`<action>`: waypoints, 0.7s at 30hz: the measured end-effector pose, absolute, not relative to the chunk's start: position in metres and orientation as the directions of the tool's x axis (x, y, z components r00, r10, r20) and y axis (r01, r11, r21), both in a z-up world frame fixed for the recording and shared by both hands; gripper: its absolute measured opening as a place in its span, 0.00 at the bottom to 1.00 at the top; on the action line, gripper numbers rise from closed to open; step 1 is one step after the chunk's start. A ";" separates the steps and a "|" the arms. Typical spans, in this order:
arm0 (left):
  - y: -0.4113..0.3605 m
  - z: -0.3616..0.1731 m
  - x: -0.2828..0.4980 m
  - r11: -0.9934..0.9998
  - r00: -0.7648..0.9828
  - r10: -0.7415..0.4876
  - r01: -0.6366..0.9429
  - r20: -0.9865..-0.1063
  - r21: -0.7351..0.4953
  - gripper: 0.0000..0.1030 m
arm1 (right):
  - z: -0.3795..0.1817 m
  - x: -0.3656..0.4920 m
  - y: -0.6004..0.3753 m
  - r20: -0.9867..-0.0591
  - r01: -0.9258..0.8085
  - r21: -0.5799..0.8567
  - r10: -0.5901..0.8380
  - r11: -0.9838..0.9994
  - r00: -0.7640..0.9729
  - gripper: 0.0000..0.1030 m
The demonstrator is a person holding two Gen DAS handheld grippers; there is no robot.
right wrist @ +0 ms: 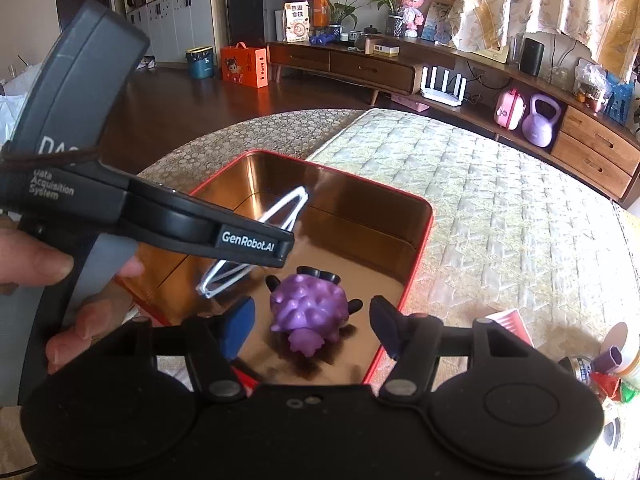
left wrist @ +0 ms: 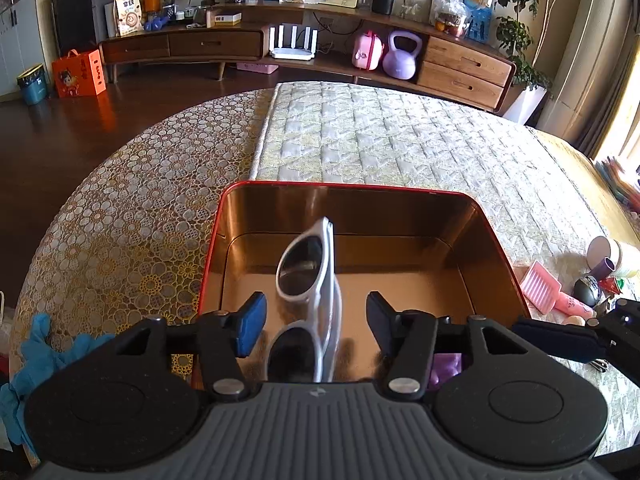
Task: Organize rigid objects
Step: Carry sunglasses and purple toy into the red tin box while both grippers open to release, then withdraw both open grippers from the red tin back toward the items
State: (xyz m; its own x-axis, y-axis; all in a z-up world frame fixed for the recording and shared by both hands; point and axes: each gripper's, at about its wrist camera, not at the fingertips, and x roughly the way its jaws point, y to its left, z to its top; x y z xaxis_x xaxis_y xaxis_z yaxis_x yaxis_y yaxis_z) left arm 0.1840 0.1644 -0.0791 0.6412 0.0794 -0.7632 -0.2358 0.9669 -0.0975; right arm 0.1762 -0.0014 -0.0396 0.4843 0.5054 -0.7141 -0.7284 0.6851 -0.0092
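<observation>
My jaws stand spread, both pairs, over the red tin point(left wrist: 496, 236).
Inside the tin: light, brittle sunglasses point(left wrist: 312, 280), best held at the frame; a knobbly purple toy point(right wrist: 308, 304).

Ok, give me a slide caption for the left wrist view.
Open left gripper over white sunglasses inside the red tin.

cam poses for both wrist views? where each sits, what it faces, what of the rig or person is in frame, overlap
Left wrist: on the left gripper, angled down into the red tin; open fingers flank white sunglasses.
Right wrist: on the right gripper, angled down over the tin's near corner; open fingers flank a purple toy; the person's hand holds the left gripper's body at left.
Shared: tin, sunglasses, toy, quilted mat.
</observation>
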 end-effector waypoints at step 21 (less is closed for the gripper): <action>0.115 -0.038 0.138 0.982 0.717 0.043 -0.158 -0.695 -0.102 0.65 | 0.005 0.141 -0.094 -0.606 -0.653 0.080 0.557 0.753 0.567 0.88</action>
